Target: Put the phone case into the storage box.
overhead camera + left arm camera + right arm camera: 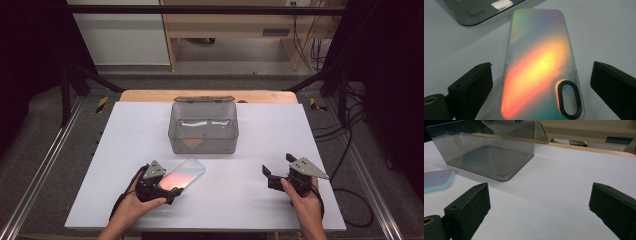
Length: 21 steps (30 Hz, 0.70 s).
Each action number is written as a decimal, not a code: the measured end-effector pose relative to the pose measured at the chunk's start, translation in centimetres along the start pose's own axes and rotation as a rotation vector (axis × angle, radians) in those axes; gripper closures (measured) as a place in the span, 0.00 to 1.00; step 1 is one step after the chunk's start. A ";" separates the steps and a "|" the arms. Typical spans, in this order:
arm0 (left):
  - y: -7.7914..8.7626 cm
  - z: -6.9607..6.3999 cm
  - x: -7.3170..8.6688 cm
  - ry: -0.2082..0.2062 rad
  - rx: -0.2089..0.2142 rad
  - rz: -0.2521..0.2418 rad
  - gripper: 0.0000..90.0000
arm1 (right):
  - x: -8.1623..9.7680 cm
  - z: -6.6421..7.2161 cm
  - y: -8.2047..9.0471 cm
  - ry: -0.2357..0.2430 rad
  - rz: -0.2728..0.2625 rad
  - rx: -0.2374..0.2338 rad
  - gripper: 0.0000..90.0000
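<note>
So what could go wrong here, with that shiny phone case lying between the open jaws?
The iridescent phone case lies flat on the table, thin and smooth, so the open left gripper may skid it along instead of pinching it. Its far end sits near the clear plastic box, so a push forward could bump that. The right gripper hangs open off to the side, not steadying anything.

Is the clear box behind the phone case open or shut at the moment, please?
Open: the clear box has its lid swung back behind it, and the high view looks straight down to its floor.
</note>
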State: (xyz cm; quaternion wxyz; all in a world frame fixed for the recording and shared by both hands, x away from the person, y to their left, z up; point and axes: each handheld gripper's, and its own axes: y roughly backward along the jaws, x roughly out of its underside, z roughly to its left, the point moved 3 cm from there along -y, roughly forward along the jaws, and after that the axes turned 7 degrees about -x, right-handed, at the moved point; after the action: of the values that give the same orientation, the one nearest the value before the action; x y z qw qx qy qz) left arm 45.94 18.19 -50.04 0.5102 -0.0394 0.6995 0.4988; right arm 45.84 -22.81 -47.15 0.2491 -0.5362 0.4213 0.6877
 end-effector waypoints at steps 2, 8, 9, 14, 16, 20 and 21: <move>-0.1 0.0 0.1 -0.001 -0.001 0.005 0.05 | 0.0 0.0 0.0 0.000 0.000 -0.001 0.04; -0.3 0.1 0.3 -0.006 0.001 0.017 0.05 | 0.0 0.0 0.0 0.002 0.000 -0.002 0.04; -0.3 0.1 0.3 -0.008 0.000 0.018 0.05 | 0.0 0.0 0.0 0.002 0.000 -0.002 0.04; -0.5 -0.1 0.4 -0.021 0.005 0.025 0.06 | 0.0 0.0 0.0 0.003 0.001 -0.004 0.04; -0.5 -0.2 0.4 -0.025 0.003 0.027 0.06 | 0.0 0.0 0.0 0.006 0.002 -0.003 0.04; -0.6 -0.2 0.4 -0.026 0.005 0.029 0.07 | 0.0 0.0 0.0 0.005 0.001 -0.003 0.04; -0.6 -0.2 0.4 -0.028 0.003 0.029 0.07 | 0.0 0.0 0.0 0.005 0.002 -0.003 0.04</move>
State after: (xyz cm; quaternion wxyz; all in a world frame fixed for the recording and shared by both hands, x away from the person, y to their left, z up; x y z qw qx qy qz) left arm 45.94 17.97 -50.72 0.5125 -0.0216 0.6937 0.5056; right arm 45.85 -22.77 -47.18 0.2465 -0.5380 0.4212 0.6873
